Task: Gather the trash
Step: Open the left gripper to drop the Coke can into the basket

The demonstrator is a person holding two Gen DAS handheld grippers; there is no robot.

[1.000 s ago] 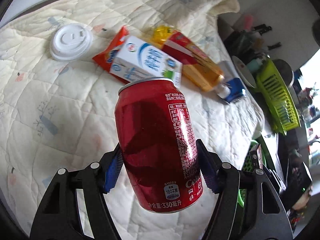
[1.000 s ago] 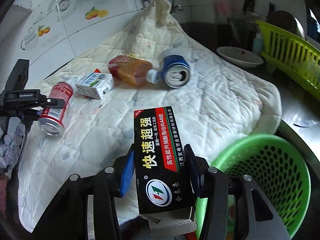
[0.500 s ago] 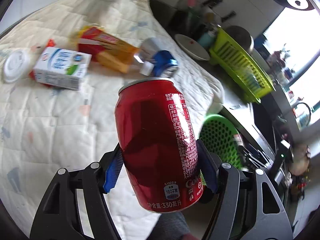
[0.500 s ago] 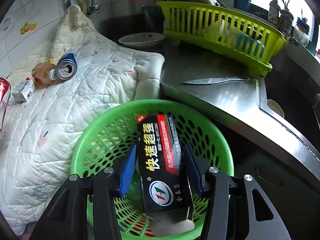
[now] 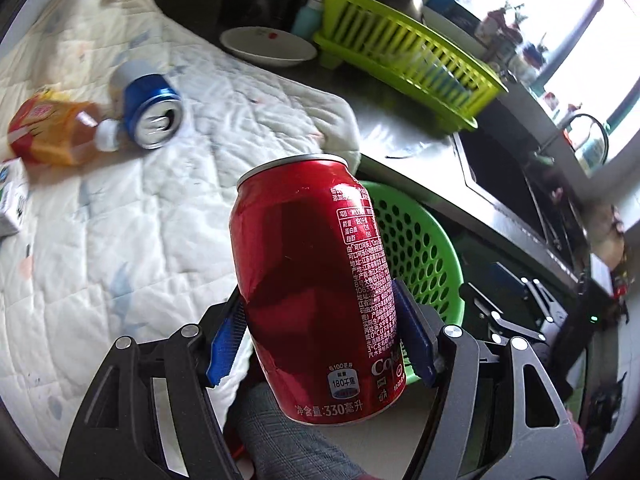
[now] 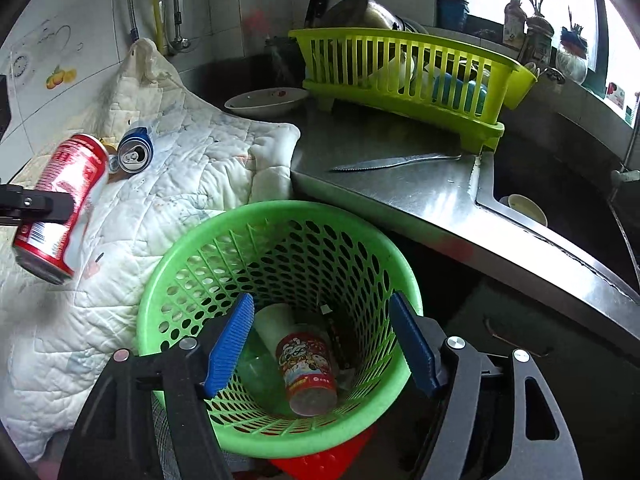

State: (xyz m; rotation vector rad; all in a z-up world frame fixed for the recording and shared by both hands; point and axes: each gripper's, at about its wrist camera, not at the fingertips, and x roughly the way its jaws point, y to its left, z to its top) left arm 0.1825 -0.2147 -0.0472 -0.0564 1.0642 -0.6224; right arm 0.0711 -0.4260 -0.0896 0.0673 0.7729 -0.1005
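Note:
My left gripper [image 5: 320, 336] is shut on a red cola can [image 5: 316, 280] and holds it in the air over the quilt's edge, left of the green mesh basket [image 5: 416, 240]. The can also shows in the right wrist view [image 6: 64, 200]. My right gripper [image 6: 320, 344] is open and empty, right above the green basket [image 6: 192, 256]. Inside lie a red printed cup [image 6: 308, 372], a clear bottle [image 6: 256, 376] and a dark box edge [image 6: 340, 344]. A blue can [image 5: 152, 110], a tea bottle [image 5: 52, 136] and a milk carton [image 5: 10, 204] lie on the white quilt [image 5: 120, 240].
A steel counter [image 6: 400, 192] carries a knife [image 6: 392, 162], a white bowl [image 6: 266, 102] and a lime dish rack [image 6: 404, 76]. A sink [image 6: 560, 200] with a cup lies at the right. Jars stand on the window sill.
My right gripper opened and the black glue box dropped into the basket. My left gripper carried the red can rightward toward the basket.

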